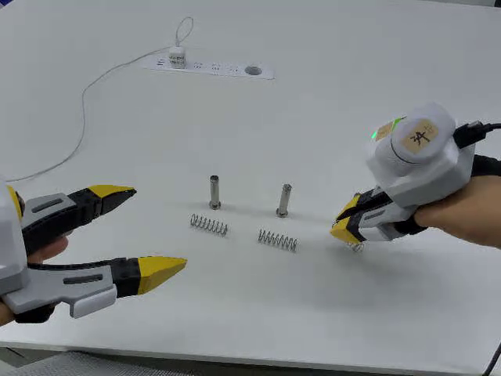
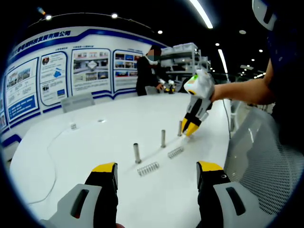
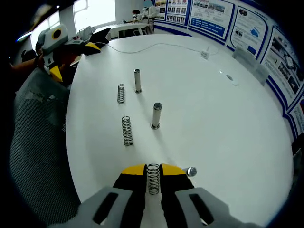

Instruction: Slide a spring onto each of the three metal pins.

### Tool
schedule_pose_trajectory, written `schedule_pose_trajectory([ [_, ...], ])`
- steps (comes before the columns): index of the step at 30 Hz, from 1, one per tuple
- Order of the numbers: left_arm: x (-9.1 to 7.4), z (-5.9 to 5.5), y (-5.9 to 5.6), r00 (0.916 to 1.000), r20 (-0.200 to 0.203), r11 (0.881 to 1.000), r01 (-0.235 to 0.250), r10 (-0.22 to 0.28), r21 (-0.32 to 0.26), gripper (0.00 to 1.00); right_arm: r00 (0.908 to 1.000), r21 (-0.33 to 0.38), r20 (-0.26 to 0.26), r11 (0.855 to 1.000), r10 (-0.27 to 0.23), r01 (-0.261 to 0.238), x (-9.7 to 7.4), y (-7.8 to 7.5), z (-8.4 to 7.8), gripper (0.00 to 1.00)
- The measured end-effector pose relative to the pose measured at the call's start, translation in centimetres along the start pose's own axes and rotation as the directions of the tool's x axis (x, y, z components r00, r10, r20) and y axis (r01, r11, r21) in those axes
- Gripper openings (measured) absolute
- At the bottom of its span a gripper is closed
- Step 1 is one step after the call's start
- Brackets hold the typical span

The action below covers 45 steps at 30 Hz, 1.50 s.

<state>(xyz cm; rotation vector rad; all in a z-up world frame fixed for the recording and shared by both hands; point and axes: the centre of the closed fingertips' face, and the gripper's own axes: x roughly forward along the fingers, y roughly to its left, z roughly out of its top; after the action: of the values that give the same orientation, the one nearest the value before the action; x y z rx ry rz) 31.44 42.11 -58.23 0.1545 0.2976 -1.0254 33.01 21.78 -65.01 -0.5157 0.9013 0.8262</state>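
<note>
Right gripper clamped on one spring; two more lie loose on the white table.

Nearest me in the head view, the left gripper hovers above the table with its jaws spread wide and nothing between them. Beyond it, the left spring and the middle spring lie flat, long axes running roughly left to right. Each lies just on my side of an upright pin, the left pin and the middle pin. To the right, the right gripper's jaws are nearly closed on the held spring, whose long axis runs along the jaws. The third pin stands just beside one jaw tip. Farthest off, a power strip and its cable lie on the table.
</note>
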Motion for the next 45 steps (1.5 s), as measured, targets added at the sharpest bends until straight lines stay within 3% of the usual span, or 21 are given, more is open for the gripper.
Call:
schedule_pose_trajectory([
  [27, 0.2, 0.1, -0.1, 1.0000, -0.007, 1.000, 0.005, -0.005, 0.007, 0.69, 0.9976, 0.039, 0.061, 0.999, -0.034, 0.031, -1.5, -0.5, 0.7, 0.12],
  [45, 0.1, 0.3, -0.2, 1.0000, -0.005, 1.000, 0.003, -0.003, 0.009, 0.69, 0.9841, 0.038, 0.160, 0.997, -0.077, 0.072, -6.0, -1.3, 4.4, 0.12],
])
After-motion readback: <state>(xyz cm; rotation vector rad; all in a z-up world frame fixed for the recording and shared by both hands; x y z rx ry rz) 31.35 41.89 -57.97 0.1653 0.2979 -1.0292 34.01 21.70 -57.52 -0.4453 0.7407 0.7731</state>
